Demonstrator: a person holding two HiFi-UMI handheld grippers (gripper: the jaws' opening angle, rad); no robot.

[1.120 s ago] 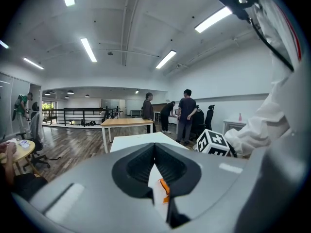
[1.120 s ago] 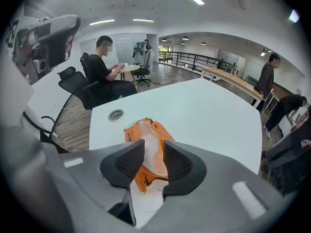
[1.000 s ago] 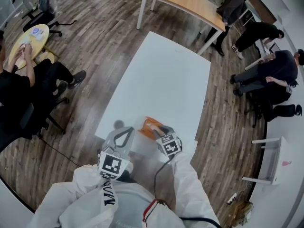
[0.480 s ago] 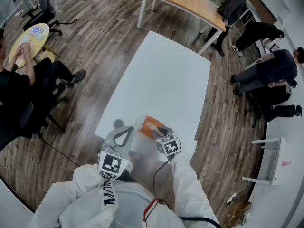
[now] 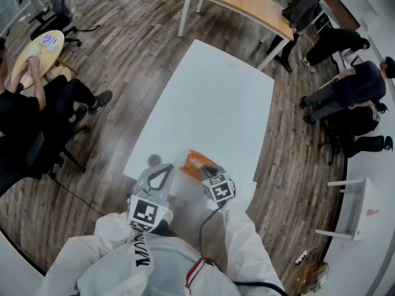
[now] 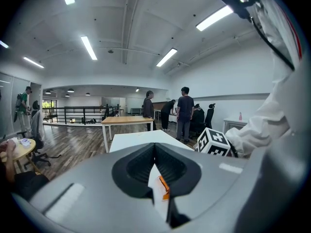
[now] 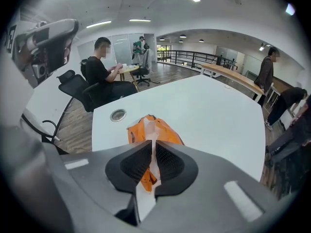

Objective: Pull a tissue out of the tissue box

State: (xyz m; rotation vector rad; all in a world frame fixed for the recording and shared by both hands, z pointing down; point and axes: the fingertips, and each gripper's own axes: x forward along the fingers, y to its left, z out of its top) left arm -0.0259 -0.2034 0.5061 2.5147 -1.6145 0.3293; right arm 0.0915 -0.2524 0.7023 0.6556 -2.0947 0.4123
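Holds the left gripper (image 6: 155, 147) at the near left, jaws pressed together on nothing, placed as a second ago. Just right of it, has been closing the right gripper (image 7: 151, 147) and now pinches the white tissue (image 7: 149, 127) sticking up from the orange tissue box (image 7: 169, 133). Keeps that box unmoved by the near edge of the white table (image 5: 216, 97).
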